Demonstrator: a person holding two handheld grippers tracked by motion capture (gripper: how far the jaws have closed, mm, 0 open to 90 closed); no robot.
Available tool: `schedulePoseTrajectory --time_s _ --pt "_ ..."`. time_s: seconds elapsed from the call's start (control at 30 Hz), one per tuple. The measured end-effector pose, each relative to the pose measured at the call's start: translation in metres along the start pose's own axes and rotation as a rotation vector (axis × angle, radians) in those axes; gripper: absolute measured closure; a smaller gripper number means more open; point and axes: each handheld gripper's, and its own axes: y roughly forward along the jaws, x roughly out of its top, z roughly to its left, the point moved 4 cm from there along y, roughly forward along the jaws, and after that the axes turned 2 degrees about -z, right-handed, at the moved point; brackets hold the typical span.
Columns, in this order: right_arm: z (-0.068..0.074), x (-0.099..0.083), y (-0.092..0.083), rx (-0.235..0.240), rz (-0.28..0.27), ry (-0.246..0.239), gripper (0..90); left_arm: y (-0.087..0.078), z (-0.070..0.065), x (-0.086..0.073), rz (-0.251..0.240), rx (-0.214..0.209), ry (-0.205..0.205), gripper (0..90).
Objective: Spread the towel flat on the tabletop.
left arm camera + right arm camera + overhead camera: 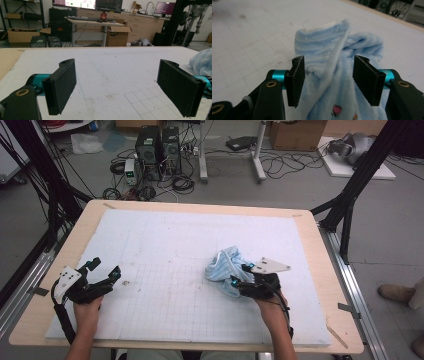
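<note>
A crumpled light-blue fleece cloth [223, 266] lies on the white gridded board [165, 235], right of centre. My right gripper [239, 275] has come in from the near side, with its jaws on either side of the cloth's near edge. In the right gripper view the cloth [332, 50] bulges between the two pads [298, 77]. The jaws stand about half wide and the fabric looks loose, not squeezed. My left gripper [106, 267] rests low at the board's left, open, with nothing between its jaws [117, 82]. The cloth [203, 62] lies at the right edge of the left gripper view.
The board covers a wooden table [85, 217]. Black frame legs [350, 195] stand at both far corners. Computers and cables [157, 150] sit on the floor behind. A person's shoe [397, 292] is on the floor at the right.
</note>
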Motion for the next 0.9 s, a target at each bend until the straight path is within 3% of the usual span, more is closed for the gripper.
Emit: schedulePoseTrajectory --time_s 0.07,0.13,0.2,0.27,0.43,0.6,0.67,0.73,0.77,0.8,0.87,0.9 --pt "0.004 0.0 0.014 -0.015 0.053 -0.033 56.6 0.0 0.0 0.0 0.002 0.001 0.002 16.2" --pt "0.009 0.002 0.019 -0.02 0.056 -0.073 77.0 0.0 0.0 0.0 0.004 0.001 0.004 16.2" --pt "0.017 0.008 0.022 -0.011 0.027 -0.125 82.9 0.0 0.0 0.0 0.006 0.001 0.003 16.2" --pt "0.026 0.016 0.026 0.04 -0.008 -0.134 84.5 0.0 0.0 0.0 0.007 0.001 0.003 16.3" --pt "0.047 0.031 0.037 0.147 -0.042 -0.146 84.5 0.0 0.0 0.0 0.002 0.001 -0.001 16.3" --pt "0.079 0.036 0.045 0.312 -0.067 -0.172 83.4 0.0 0.0 0.0 0.003 0.0 -0.002 16.3" --pt "0.086 0.036 0.046 0.352 -0.075 -0.172 74.7 0.0 0.0 0.0 0.001 0.001 -0.003 16.3" --pt "0.083 0.037 0.041 0.334 -0.094 -0.16 66.0 0.0 0.0 0.0 0.004 0.0 0.001 16.3" --pt "0.083 0.037 0.041 0.334 -0.094 -0.16 66.0 0.0 0.0 0.0 0.004 0.0 0.001 16.3" --pt "0.071 0.037 0.031 0.309 -0.136 -0.097 55.2 0.0 0.0 0.0 0.005 0.001 0.002 16.3" --pt "0.054 0.035 0.018 0.254 -0.162 -0.051 53.0 0.0 0.0 0.0 0.007 -0.001 0.004 16.3" --pt "0.054 0.035 0.018 0.254 -0.162 -0.051 53.0 0.0 0.0 0.0 0.007 -0.001 0.004 16.3"
